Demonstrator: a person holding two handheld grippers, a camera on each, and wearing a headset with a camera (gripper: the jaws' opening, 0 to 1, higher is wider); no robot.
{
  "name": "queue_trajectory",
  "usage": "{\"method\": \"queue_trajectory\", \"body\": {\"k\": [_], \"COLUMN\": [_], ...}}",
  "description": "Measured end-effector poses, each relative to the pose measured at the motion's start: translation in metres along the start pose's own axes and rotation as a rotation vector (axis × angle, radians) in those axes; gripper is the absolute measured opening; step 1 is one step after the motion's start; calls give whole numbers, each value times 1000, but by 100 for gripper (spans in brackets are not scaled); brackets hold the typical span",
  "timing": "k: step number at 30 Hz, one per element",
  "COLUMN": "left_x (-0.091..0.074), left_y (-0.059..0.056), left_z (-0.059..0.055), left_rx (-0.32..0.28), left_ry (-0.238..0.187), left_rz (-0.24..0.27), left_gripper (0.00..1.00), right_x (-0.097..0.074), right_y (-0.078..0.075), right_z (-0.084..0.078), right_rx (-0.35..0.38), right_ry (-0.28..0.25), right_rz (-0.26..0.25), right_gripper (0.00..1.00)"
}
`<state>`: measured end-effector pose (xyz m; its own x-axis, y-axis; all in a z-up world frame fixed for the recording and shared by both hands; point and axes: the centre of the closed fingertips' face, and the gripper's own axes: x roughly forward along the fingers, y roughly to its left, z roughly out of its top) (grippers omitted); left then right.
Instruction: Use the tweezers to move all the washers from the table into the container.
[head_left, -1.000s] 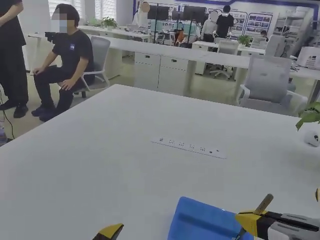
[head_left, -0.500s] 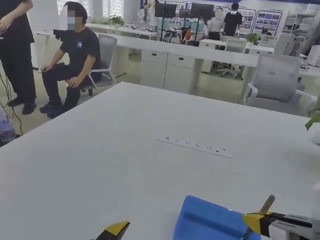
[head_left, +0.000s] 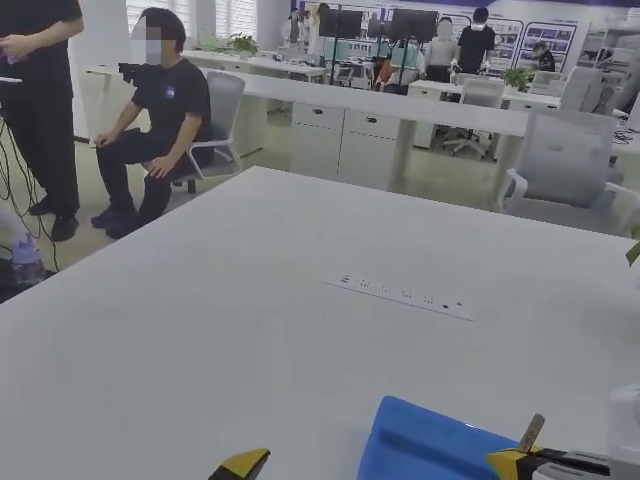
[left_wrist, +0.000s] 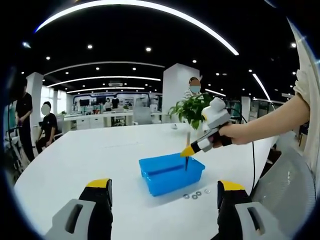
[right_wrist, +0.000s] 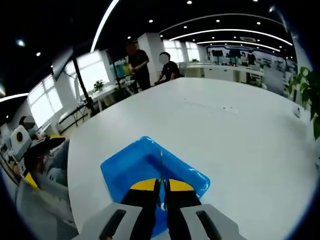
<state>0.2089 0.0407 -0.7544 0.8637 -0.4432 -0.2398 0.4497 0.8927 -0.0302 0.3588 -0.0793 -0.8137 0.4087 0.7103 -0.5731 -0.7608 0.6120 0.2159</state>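
On the white table (left_wrist: 75, 160), just beside the near wall of the blue container (left_wrist: 171, 172), a few washers (left_wrist: 194, 196) lay in a short row. Above the container's right part the tweezers (left_wrist: 186, 161) pointed straight down, their tips at or just inside its rim; whether they carried a washer could not be told. The right gripper (left_wrist: 192, 149), held in a hand (left_wrist: 235, 134), had its jaws pinched narrow on the tweezers, as its own view confirmed. The left gripper (left_wrist: 165, 184) sat low before the container, jaws spread wide with nothing between them. Farther back stood a potted plant (left_wrist: 192, 111), and a person (head_left: 150, 120) sat on a chair beyond the table.
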Motion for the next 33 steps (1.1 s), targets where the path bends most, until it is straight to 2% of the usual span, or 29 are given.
{"method": "queue_trajectory", "body": {"k": [14,33], "left_x": [1,2], "left_y": [0,-1], "left_z": [-3,-6], "left_rx": [8,19], "left_ry": [19,38], "left_rz": [1,1], "left_gripper": [87,86], "right_x": [7,-1], "right_y": [0,6], "right_z": [-14,-3], "right_rx": [-36,-29], "right_ry": [16,-32], "right_rz": [-6,-9], "right_gripper": [3,3]}}
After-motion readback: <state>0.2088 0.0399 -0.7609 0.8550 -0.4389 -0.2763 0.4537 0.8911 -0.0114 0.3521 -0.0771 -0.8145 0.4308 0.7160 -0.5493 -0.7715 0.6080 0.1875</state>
